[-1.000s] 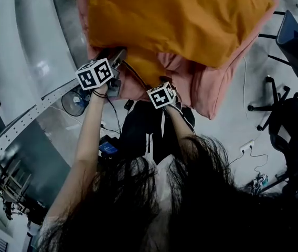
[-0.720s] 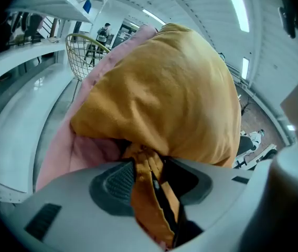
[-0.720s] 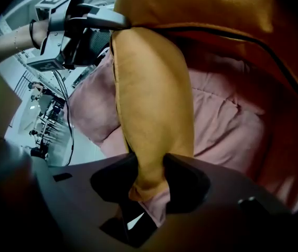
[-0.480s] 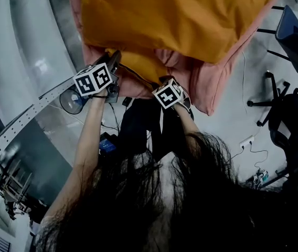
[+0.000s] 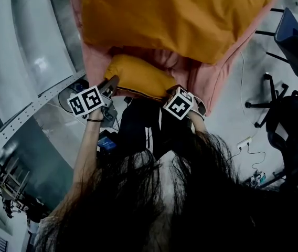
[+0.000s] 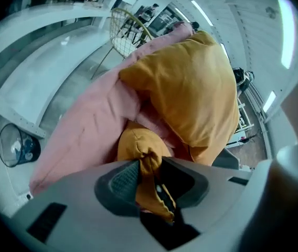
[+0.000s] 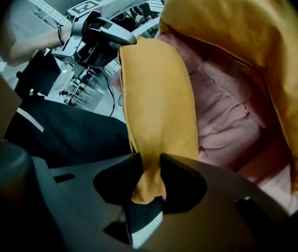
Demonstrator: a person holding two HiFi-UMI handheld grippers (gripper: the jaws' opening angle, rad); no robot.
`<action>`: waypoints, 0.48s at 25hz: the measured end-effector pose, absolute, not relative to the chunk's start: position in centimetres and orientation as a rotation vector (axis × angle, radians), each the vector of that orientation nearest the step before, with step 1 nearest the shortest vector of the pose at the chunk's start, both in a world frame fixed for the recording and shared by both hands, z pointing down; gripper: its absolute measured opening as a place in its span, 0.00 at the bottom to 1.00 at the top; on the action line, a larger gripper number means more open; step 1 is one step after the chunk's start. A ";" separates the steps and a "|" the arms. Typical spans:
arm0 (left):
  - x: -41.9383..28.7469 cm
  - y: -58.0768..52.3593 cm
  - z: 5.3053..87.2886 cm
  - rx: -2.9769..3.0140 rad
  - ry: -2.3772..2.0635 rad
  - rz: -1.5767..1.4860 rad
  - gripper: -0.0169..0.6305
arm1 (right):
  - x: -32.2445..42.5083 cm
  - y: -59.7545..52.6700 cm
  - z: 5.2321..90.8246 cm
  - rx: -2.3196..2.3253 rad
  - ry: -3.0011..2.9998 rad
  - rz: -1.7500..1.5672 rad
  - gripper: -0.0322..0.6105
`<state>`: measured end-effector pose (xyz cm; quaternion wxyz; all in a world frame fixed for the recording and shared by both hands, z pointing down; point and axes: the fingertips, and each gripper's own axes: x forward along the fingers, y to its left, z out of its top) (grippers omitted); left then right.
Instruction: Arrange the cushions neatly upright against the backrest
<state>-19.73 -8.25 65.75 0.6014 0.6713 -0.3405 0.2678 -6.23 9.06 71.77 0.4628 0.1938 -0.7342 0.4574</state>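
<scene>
— When the head view is taken first, what is made out?
— A small cushion [image 5: 138,75] is held up by its two ends, with the left tongs [image 5: 109,83] at one corner and the right tongs [image 5: 172,92] at the other. It is placed at the front edge of the pink seat [image 5: 94,62], below the large cushion [image 5: 170,14] that is laid over that seat.
— And what is shown in the left gripper view?
— The left tongs [image 6: 149,175] are seen closing, already narrow, with an orange fold of the small cushion [image 6: 138,143] pinched between the pads. The pink seat [image 6: 86,135] and the large cushion [image 6: 191,93] are seen behind it.
— And in the right gripper view?
— The right tongs [image 7: 150,175] are likewise closing, and a bunched corner of the small cushion [image 7: 157,98] is gripped between them. The cushion is stretched away to the left tongs [image 7: 125,38] at its far end. The pink seat [image 7: 227,114] is seen just beside it.
</scene>
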 end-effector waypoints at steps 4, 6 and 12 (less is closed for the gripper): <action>-19.9 -7.5 67.6 1.481 -0.782 0.647 0.27 | -5.5 9.2 73.8 0.422 -1.772 1.097 0.28; -20.2 -8.0 68.5 1.513 -0.830 0.713 0.33 | -5.5 8.9 75.0 0.448 -1.784 1.103 0.32; -21.1 -13.6 64.3 2.023 -0.929 1.063 0.45 | -2.1 7.0 73.9 0.697 -1.784 1.128 0.46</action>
